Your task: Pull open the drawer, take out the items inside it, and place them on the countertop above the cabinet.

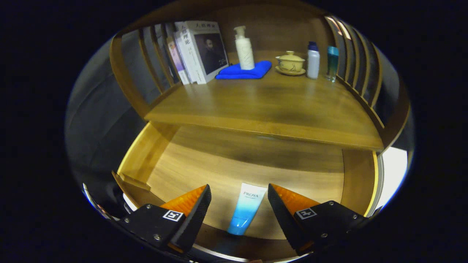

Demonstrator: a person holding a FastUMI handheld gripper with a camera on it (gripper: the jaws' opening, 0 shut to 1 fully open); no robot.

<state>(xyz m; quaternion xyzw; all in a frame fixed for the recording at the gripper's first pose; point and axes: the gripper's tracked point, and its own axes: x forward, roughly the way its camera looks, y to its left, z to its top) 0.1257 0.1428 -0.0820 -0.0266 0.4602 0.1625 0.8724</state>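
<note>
The wooden drawer (153, 157) is pulled out below the countertop (263, 106). A white and blue tube (245, 209) lies flat on the drawer floor near its front, cap toward me. My gripper (239, 191) is open above it, one finger on each side of the tube and neither touching it. The tube sits between the fingertips (204, 197), with a gap to each.
On the countertop at the back stand several books (199, 51), a white pump bottle (244, 49) on a folded blue cloth (244, 71), a lidded yellow cup on a saucer (290, 63), a white bottle (313, 60) and a teal bottle (332, 63). Slatted wooden rails (360, 69) flank both sides.
</note>
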